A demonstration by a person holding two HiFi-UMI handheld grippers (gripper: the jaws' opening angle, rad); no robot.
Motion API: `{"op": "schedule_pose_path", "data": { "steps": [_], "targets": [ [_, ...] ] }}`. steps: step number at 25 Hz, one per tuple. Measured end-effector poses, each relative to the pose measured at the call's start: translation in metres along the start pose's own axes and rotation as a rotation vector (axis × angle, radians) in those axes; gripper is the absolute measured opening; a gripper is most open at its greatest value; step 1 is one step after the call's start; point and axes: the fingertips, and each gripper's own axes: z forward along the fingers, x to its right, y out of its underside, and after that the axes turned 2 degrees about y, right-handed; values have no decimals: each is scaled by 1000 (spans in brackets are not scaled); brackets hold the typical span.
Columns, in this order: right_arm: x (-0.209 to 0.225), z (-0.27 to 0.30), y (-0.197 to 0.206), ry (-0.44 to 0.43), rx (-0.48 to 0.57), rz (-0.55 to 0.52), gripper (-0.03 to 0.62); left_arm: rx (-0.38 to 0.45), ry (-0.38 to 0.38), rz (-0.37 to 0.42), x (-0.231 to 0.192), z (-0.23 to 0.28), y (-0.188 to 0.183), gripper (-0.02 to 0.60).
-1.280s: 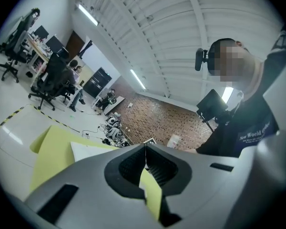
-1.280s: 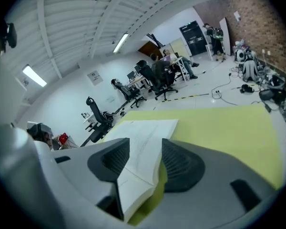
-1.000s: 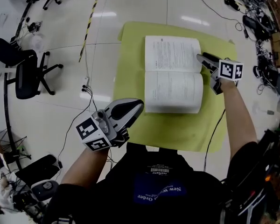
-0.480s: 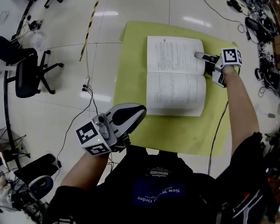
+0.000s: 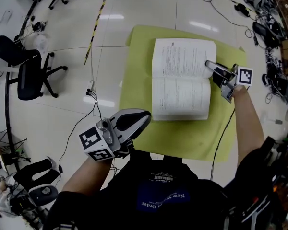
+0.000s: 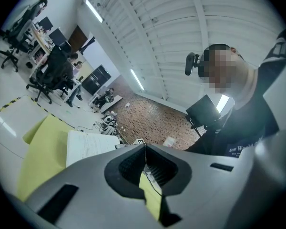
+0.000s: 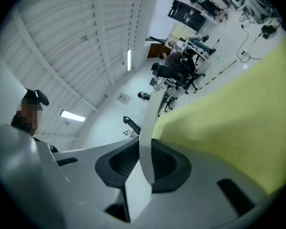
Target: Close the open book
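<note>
1. Left gripper is hanging closest to the person's dark-shirted body. Its grey jaws are pressing together on nothing, tips pointing over the near-left edge of the flat yellow-green mat.
2. The mat is lying on the glossy white tiled floor. The open white-paged book is resting on the mat's far half, gutter running left to right, print facing up.
3. Right gripper is reaching in at the book's right edge, just beyond the gutter. Its jaws are clamping a thin white stack of the book's pages, which is standing edge-on between them in the right gripper view.
4. Off to the left, a thin dark cable is trailing just beside the mat. A black office chair is standing well apart from it.
5. Farthest out, yellow-and-black striped tape is running away across the floor.
</note>
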Motion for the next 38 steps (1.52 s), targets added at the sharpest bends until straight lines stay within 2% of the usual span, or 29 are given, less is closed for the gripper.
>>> {"op": "schedule_pose_path", "data": {
  "steps": [5, 11, 17, 19, 21, 23, 25, 26, 28, 33, 36, 38],
  "targets": [
    [-23, -16, 20, -17, -8, -117, 54, -2, 6, 10, 9, 1, -3, 8],
    [-46, -26, 42, 26, -36, -342, 54, -2, 11, 16, 12, 0, -4, 8],
    [-62, -35, 89, 60, -152, -563, 55, -15, 12, 18, 13, 0, 4, 8],
    [-65, -37, 112, 90, -244, -680, 62, -12, 14, 17, 14, 0, 3, 8],
    [-62, -39, 141, 159, -408, -868, 78, -10, 14, 18, 15, -1, 2, 8],
    [-51, -40, 176, 242, -657, -1152, 128, -10, 11, 21, 14, -3, 0, 8],
    [-38, -40, 205, 283, -894, -1450, 241, -15, 6, 24, 12, -3, -1, 8],
    [-35, -41, 212, 290, -967, -1537, 241, -16, 4, 24, 12, -3, -2, 8],
    [-35, -41, 214, 294, -1031, -1581, 241, -19, 5, 21, 13, -2, -2, 8],
    [-33, -49, 216, 279, -1094, -1563, 247, -19, 10, 27, 19, -3, -4, 8],
    [-36, -63, 220, 284, -1164, -1523, 259, -14, 6, 32, 23, -7, -8, 8],
    [-42, -74, 220, 298, -1173, -1471, 259, -10, 3, 41, 27, -10, -14, 8]
  ]
}}
